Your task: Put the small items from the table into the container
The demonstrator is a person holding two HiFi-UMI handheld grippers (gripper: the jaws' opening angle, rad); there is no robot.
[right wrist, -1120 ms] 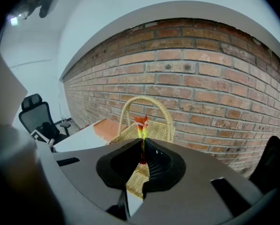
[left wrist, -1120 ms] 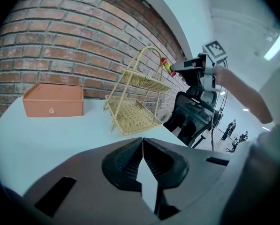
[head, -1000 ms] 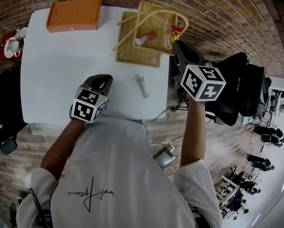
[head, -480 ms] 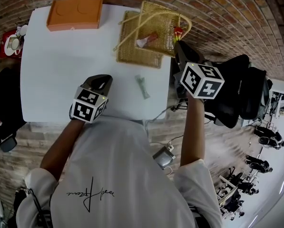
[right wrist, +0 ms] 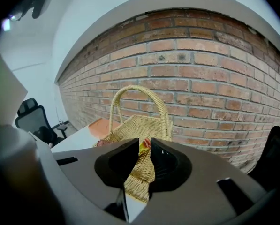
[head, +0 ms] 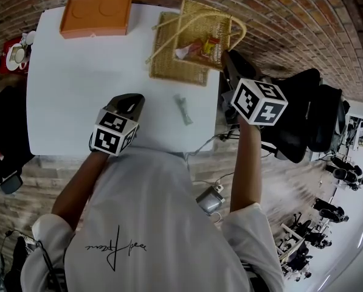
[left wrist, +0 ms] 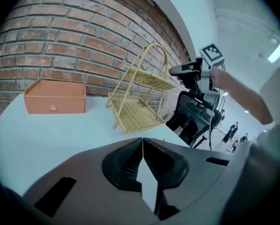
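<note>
Head view: a two-tier wicker basket stood on the white counter. A red-and-yellow packet lay in the basket's upper tray, and a green sachet lay on the counter just in front of the basket.

Left gripper view: the left hand-held gripper was pressed together and empty, well short of the basket.

Right gripper view: the right hand-held gripper hovered beside the basket, its jaws opening and pinching nothing.
</note>
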